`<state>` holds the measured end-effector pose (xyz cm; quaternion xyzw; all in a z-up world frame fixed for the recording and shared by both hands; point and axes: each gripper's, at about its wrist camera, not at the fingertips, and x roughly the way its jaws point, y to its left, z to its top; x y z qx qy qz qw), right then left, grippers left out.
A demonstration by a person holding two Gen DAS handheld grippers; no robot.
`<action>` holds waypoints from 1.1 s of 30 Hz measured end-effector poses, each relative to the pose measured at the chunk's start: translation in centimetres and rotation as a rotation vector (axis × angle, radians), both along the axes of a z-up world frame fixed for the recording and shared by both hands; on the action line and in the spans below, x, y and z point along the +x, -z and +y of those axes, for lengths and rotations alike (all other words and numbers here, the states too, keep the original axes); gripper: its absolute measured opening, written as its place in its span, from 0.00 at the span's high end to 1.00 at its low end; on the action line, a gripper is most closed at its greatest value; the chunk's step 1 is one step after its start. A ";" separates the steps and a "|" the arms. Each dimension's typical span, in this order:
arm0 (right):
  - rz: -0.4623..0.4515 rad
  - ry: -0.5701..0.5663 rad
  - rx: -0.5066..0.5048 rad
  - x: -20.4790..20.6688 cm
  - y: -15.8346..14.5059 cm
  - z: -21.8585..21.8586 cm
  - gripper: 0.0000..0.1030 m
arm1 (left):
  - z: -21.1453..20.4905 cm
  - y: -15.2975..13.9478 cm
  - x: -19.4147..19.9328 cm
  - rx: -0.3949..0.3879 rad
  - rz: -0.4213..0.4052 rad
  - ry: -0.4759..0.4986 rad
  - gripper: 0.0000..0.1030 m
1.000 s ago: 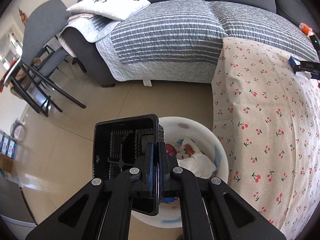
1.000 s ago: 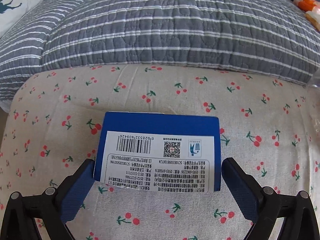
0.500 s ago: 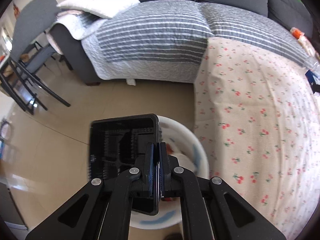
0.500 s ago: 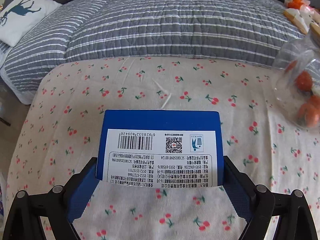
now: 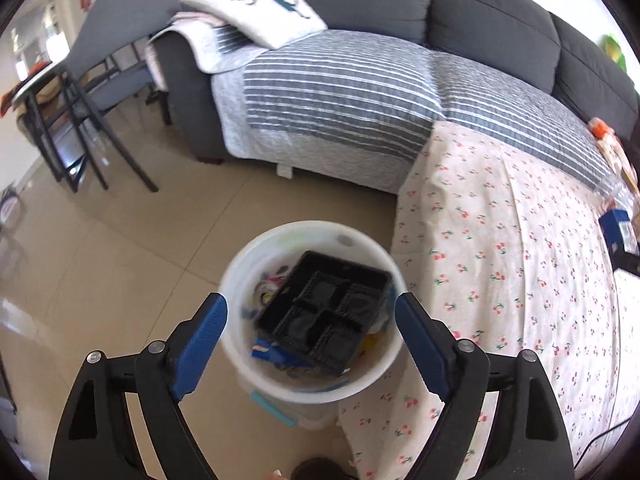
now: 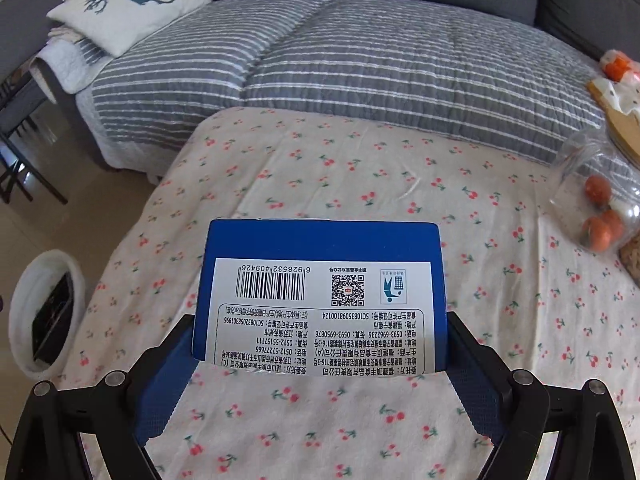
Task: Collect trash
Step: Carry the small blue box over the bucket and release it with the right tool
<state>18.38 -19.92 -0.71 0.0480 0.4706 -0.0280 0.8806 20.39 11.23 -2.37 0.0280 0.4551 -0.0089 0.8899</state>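
The left gripper (image 5: 311,312) has just spread its jaws wide, empty, above the round white bucket (image 5: 240,280) where the ribbed black plastic tray (image 5: 324,316) lies tilted. The right gripper (image 6: 320,344) clamps the flat blue cardboard box (image 6: 320,248) over the cherry-print cloth (image 6: 480,184).

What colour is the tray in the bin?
Black tray, clearest in the left wrist view.

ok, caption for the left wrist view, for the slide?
Left gripper, jaws just opened, above the white bin where the black tray lies atop other trash.

Tray (image 5: 324,312) lies in bucket (image 5: 240,280) on floor beside bed (image 5: 500,240)
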 end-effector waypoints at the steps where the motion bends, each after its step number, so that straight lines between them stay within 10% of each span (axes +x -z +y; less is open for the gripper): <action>1: 0.010 -0.025 -0.001 0.0 0.1 1.3 0.08 | 0.9 0.1 -0.1 0.001 -0.001 -0.019 0.13; 18: 0.084 -0.369 0.042 5.0 5.9 24.1 0.07 | 11.4 2.6 -2.2 0.001 0.040 -0.148 0.04; 33: 0.038 -0.400 0.150 6.8 5.4 26.6 0.01 | 9.7 1.7 -3.3 -0.063 0.036 -0.131 0.04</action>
